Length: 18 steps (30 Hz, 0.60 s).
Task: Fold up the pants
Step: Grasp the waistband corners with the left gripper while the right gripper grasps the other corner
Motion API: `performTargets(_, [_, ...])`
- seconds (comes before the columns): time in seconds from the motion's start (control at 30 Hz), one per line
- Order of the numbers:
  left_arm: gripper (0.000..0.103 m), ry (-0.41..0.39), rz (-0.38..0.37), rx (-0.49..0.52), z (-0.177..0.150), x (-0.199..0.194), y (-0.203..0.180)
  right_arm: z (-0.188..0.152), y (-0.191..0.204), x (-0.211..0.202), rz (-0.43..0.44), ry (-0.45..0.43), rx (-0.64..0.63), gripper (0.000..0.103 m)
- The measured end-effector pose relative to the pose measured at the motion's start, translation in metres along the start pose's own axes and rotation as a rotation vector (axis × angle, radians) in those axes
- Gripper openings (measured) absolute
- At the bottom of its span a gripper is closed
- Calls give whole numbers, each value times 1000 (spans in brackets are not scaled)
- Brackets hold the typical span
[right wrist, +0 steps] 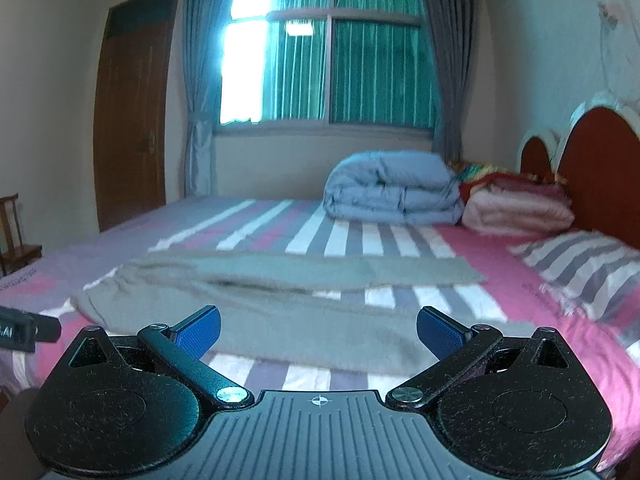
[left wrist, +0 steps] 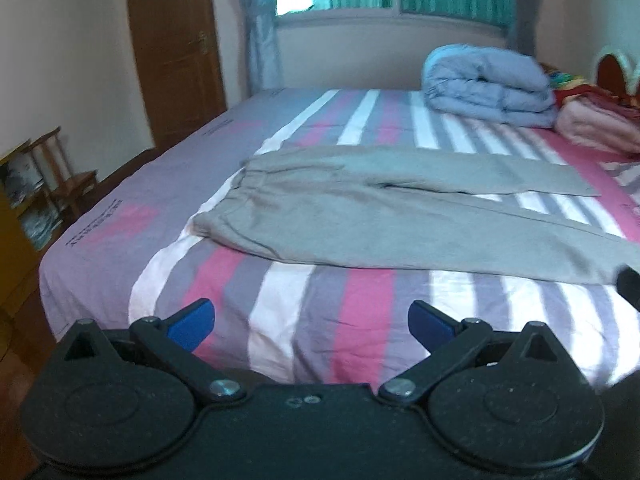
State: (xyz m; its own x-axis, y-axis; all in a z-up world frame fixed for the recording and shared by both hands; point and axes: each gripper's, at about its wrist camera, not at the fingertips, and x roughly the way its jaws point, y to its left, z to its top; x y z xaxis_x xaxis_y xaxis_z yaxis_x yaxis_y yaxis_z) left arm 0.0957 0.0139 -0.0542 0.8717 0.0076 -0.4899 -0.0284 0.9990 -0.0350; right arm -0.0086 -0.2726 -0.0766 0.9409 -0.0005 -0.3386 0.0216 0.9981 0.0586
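Observation:
Grey pants (left wrist: 360, 216) lie flat on the striped bed sheet (left wrist: 304, 320), waistband to the left, both legs spread out to the right. They also show in the right wrist view (right wrist: 280, 312). My left gripper (left wrist: 311, 325) is open and empty, above the near bed edge, short of the pants. My right gripper (right wrist: 318, 330) is open and empty, just in front of the near leg. Part of the left gripper (right wrist: 24, 330) shows at the left edge of the right wrist view.
A folded blue quilt (right wrist: 392, 188) and pink and red blankets (right wrist: 516, 204) lie at the far side of the bed. A striped pillow (right wrist: 580, 268) lies by the headboard (right wrist: 600, 160). A wooden chair (left wrist: 60, 172) and a door (left wrist: 176, 48) stand to the left.

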Motion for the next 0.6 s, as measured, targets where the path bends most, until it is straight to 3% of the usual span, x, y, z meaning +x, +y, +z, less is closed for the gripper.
performTargets(0.2, [97,68,7,0,33,41,-1,3,-8,40,9,34,-31,103])
performTargets(0.3, [97,82,8,28,55,68,0,22,-11,64,27,16,-76,103])
performTargets(0.6, [97,156,83,75,107,156,7,76,-6,163,152,82,-180,103])
